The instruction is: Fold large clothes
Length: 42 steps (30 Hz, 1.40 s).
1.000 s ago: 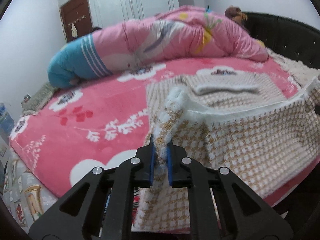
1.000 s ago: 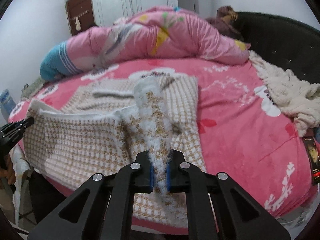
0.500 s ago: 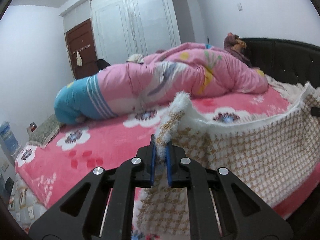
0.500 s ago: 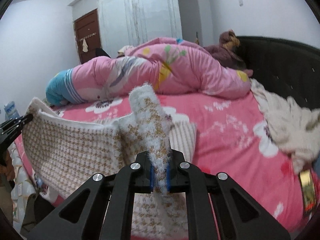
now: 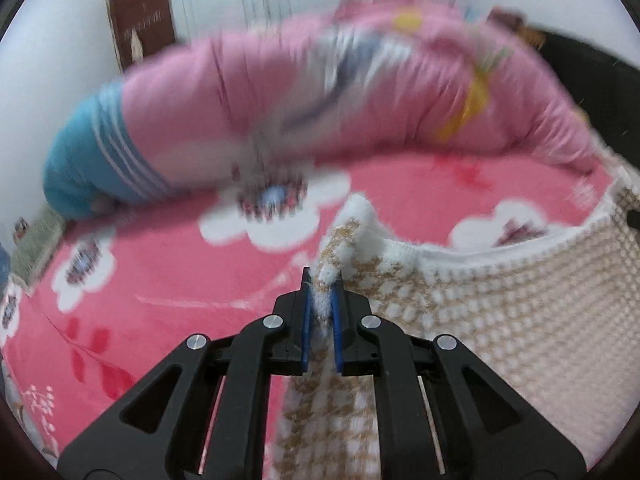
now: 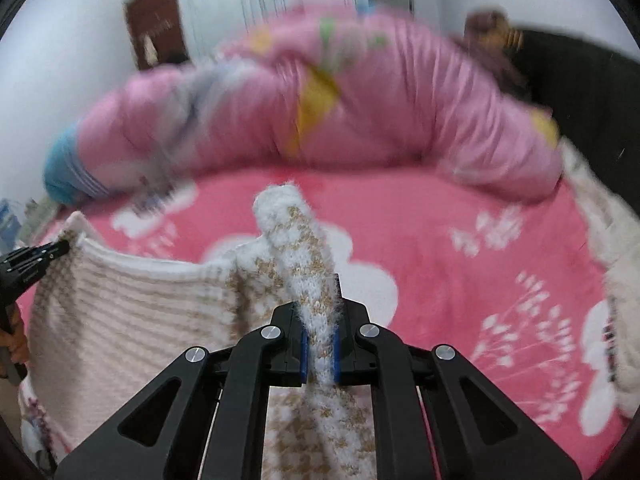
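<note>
Fuzzy beige-and-white houndstooth knit sweater (image 5: 500,320), soft and floppy, sagged above the pink floral bedspread (image 5: 160,280), both grippers (image 5: 320,316) (image 6: 320,344) clamped on its hem corners.

One white-and-tan knitted garment (image 5: 500,320), two grippers, left gripper (image 5: 320,312) and right gripper (image 6: 320,332), one rolled pink quilt (image 5: 340,92), one bed with a pink flowered cover (image 6: 440,248), one brown door (image 5: 140,20), one cream blanket (image 6: 608,240), one dark headboard (image 6: 592,92)

Fuzzy knitted sweater (image 5: 500,320), plush fleece bedspread (image 5: 180,280), smooth puffy quilt (image 5: 320,92), matt black plastic tool (image 6: 320,344)
</note>
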Motion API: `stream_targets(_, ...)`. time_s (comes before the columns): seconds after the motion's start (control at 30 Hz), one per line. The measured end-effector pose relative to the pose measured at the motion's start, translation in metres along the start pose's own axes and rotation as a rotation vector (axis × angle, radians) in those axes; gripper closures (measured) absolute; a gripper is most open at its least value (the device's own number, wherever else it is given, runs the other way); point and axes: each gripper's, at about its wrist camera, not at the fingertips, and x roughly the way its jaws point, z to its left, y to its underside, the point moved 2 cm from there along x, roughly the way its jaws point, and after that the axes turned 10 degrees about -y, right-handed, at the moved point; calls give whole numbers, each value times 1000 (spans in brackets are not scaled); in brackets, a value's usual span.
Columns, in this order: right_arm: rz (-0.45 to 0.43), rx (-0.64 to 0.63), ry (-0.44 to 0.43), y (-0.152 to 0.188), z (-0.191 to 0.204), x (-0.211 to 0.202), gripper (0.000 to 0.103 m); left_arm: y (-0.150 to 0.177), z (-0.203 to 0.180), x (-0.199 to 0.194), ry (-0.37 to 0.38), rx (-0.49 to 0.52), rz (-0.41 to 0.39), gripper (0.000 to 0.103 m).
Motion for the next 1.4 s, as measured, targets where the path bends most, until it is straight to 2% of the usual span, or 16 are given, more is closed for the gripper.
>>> stream_targets(0.07,97,49,-13,10,-18,38,89,14,-4,39,16,7,122,85)
stream_targets(0.1,146,77,-30,16,-27,52,77,21,-2,52,22,1,169,83)
stream_targets(0.2,121,130,-18,21,-44,41,59,28,21,48,67,-83,149,65)
stream_targets(0.3,2,133,-26,11,-42,5,56,16,45,26,113,-178,61,65)
stream_targets(0.37,-11,118,-80,-1,-28,4,56,5,43,19,154,-188,38,64)
stream_targets(0.47,95,61,-150,-6,9,46,56,-3,5,30,254,-132,130,55)
stream_targets(0.57,217,53,-86,5,18,96,56,8,-28,65,253,-114,264,52)
stream_targets(0.73,159,236,41,8,-32,81,62,12,17,65,186,-271,244,55)
stream_targets(0.77,147,237,104,7,-36,67,62,10,28,53,103,-269,216,55)
stream_targets(0.8,124,211,120,7,-31,52,62,9,35,44,81,-262,182,55)
stream_targets(0.9,81,122,41,16,11,14,60,10,27,-3,181,-222,85,55)
stream_targets(1.0,98,-2,-50,39,64,-5,54,24,-17,-47,301,-57,13,51)
stream_targets(1.07,148,-57,-65,65,89,0,54,49,-57,-59,277,57,28,50)
stream_targets(1.13,213,-90,-2,86,94,29,51,77,-84,-41,229,113,108,49)
stream_targets(1.27,233,-53,15,91,89,27,48,102,-84,-42,190,108,77,49)
stream_targets(1.4,175,-86,-81,110,117,-31,48,117,-68,-102,313,110,-16,48)
